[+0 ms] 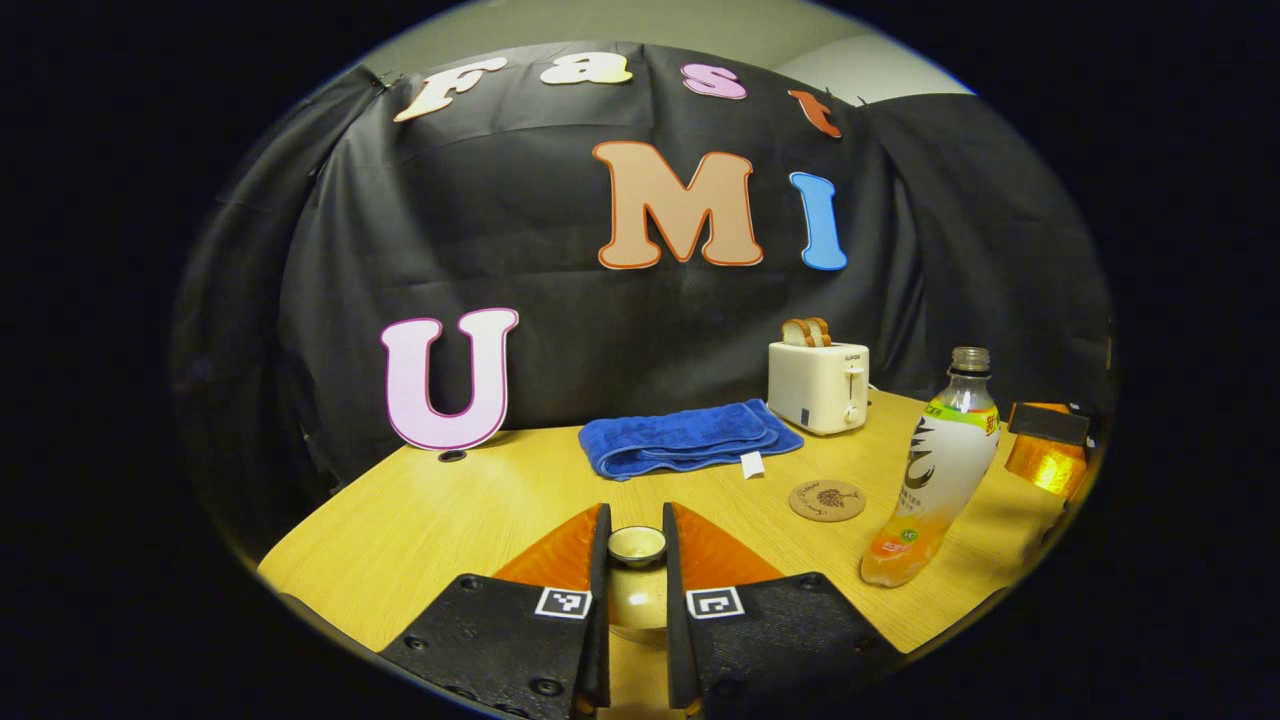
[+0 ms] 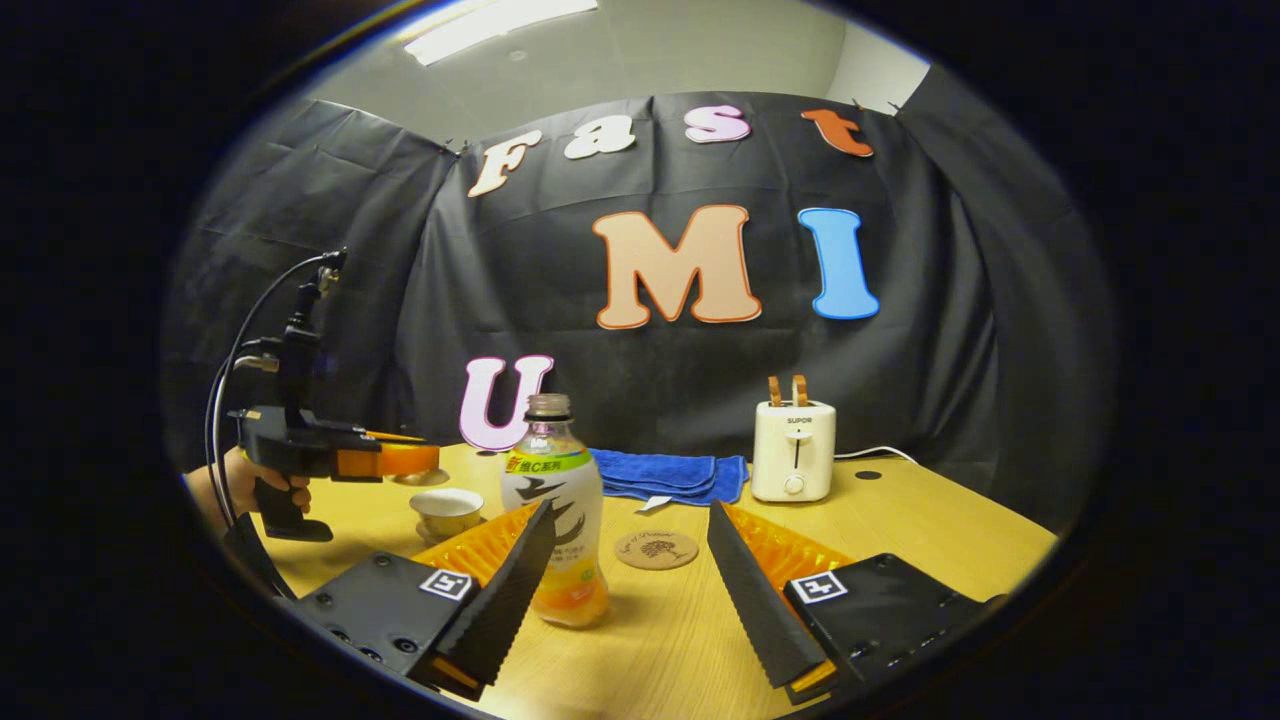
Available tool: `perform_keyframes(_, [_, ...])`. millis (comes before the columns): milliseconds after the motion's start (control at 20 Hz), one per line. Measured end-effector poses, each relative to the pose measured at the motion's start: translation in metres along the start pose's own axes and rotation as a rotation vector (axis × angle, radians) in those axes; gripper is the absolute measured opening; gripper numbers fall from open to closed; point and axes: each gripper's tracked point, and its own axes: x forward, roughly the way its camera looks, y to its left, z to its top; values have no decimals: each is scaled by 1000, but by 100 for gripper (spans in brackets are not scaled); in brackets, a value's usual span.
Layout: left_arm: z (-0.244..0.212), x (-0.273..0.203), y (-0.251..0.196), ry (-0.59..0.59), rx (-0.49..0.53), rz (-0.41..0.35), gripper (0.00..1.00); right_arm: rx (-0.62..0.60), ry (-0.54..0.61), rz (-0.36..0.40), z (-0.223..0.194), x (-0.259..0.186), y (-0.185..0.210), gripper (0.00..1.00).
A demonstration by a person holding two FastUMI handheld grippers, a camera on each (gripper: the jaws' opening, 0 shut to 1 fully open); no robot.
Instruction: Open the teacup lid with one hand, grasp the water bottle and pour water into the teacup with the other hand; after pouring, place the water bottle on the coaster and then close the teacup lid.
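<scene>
Upright bottle [image 2: 553, 500] on worktop [image 2: 900, 520], ahead and left of right tool [image 2: 630, 570], nearer it, fingers wide apart. Left tool [image 1: 636, 560] narrowed around lid knob [image 1: 637, 545] above cup [image 2: 446, 510]; contact unclear.

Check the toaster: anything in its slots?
Two bread slices stand in the toaster, tops sticking out. Their lower parts are hidden inside the slots.

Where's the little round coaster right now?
The coaster lies flat on the table, between the water bottle and the toaster, in front of the blue towel.
</scene>
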Motion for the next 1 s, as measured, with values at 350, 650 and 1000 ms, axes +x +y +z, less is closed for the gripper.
perform_keyframes(350, [-7, -22, 22, 1, -30, 52, 20, -69, 124, 93, -40, 14, 37, 94])
perform_keyframes(650, [-4, -37, 38, -18, -42, 84, 20, -96, 181, 95, -60, 33, 50, 94])
perform_keyframes(1000, [-6, -44, 45, -30, -57, 100, 20, -33, 228, 58, -69, 45, 47, 94])
